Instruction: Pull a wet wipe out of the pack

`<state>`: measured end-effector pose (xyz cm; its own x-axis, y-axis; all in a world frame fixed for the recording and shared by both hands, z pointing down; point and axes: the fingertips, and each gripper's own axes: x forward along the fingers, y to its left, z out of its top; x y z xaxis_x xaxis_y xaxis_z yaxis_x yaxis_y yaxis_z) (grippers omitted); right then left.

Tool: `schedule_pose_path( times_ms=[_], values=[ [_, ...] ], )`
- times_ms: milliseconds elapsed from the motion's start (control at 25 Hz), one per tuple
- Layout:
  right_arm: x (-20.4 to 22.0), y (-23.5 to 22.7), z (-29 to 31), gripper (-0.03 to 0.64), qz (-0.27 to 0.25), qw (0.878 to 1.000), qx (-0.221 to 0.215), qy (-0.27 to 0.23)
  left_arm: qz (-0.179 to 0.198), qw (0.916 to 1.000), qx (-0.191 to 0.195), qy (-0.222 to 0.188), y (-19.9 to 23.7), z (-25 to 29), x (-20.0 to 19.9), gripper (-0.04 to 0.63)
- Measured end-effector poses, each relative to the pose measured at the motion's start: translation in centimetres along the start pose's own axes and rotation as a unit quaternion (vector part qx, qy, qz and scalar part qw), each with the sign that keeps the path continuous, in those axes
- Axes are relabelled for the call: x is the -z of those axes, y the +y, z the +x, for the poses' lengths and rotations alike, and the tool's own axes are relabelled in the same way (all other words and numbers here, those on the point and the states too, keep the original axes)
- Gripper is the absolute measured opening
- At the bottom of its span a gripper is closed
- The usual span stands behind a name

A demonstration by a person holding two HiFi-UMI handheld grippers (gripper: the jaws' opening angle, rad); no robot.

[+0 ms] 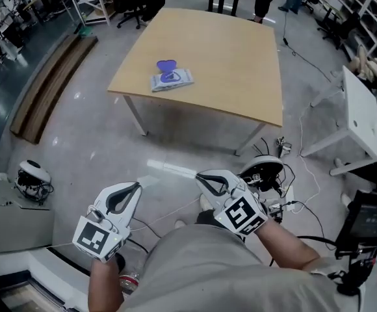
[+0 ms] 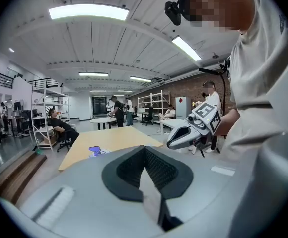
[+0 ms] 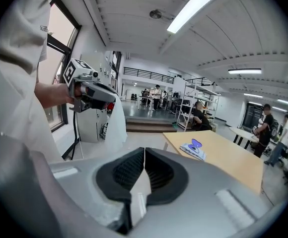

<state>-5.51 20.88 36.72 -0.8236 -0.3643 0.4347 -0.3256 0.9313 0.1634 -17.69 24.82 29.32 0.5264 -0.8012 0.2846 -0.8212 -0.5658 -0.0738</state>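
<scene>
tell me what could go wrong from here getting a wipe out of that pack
The wet wipe pack lies loose on the table, so a pull may drag the whole pack. Cables trail on the floor near the table leg, a possible trip hazard. The left hand-held gripper and right hand-held gripper are shut and must open first.

Left gripper (image 2: pixel 145 148): jaws pressed together, tips meeting, nothing between them. Ahead of the fingertips, slightly left: wooden table (image 2: pixel 121 139) with the wipe pack (image 2: pixel 97 151) lying flat on it, well apart from the tips. Just right of the fingertips: right gripper (image 2: pixel 171 143), with the person's shirt (image 2: pixel 263 83) behind it.
</scene>
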Motion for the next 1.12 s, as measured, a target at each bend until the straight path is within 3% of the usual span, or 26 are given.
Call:
schedule_pose_path(
  times_ms=[240, 1120],
  values=[
    [-0.1, 5.5, -2.1, 0.005, -0.003, 1.000, 0.026, 0.003, 0.015, 0.9992, 0.037, -0.002, -3.6, -3.8, 2.0, 0.006],
    [1.1, 4.2, -2.3, 0.005, 0.008, 0.997, 0.066, 0.037, 0.019, 0.9932, 0.114, 0.003, -4.0, 1.1, 2.3, 0.006]
  ],
)
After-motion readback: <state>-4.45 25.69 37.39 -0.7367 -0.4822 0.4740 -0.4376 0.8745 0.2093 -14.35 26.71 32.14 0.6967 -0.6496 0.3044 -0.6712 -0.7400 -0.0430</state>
